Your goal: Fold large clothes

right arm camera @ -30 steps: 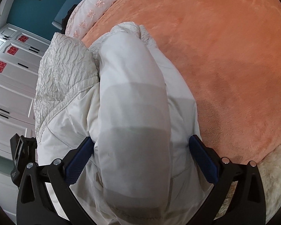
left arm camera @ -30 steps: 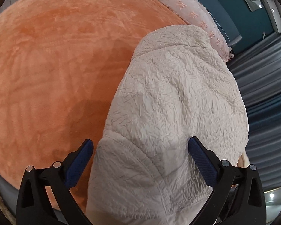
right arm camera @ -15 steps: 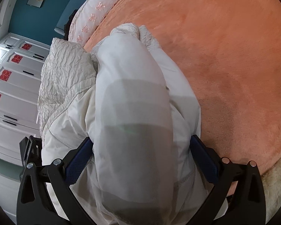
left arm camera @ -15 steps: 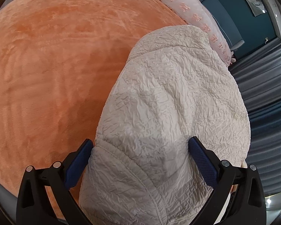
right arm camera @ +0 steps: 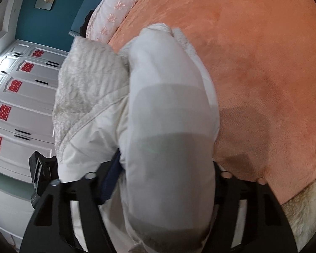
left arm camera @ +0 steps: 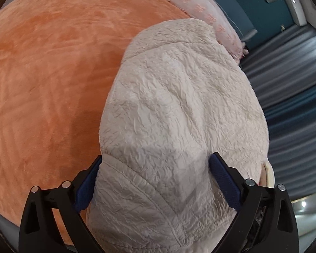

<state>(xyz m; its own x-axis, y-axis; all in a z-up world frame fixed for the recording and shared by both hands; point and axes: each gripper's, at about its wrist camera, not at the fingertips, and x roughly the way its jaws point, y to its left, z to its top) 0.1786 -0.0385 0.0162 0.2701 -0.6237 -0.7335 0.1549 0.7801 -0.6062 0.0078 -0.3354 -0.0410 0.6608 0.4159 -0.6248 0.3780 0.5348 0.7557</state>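
Since 0.5 s ago the right gripper (right arm camera: 166, 168) has narrowed: its 2 blue-padded fingers (right arm camera: 110, 181), spread wide around the smooth sleeve then, now stand closer in, and that view is blurred with motion. On the left side little has changed, with the orange blanket (left arm camera: 52, 73) covering the bed and filling the left of the left wrist view. Over it bulges the cream jacket (left arm camera: 179, 116), crinkled and quilted, its bulk lying between the fingers of the left gripper (left arm camera: 155, 168); those jaws stand spread wide, with the cloth against both blue pads (left arm camera: 221, 172) but not pinched. Beyond the jacket lies a pink embroidered pillow (left arm camera: 210, 14), then a teal wall (left arm camera: 252, 4) and grey pleated curtains (left arm camera: 295, 73). In the right wrist view white cabinet doors with red stickers (right arm camera: 14, 84) stand at the left, and the jacket's crinkled part (right arm camera: 88, 80) sits beside its smooth padded sleeve (right arm camera: 168, 116), which runs forward out of the right gripper. Its jaws press in on the sleeve from both sides, though the right pad is hidden under cloth. Right of this the orange blanket (right arm camera: 263, 63) continues, with a fluffy cream rug (right arm camera: 305, 210) at the lower edge.
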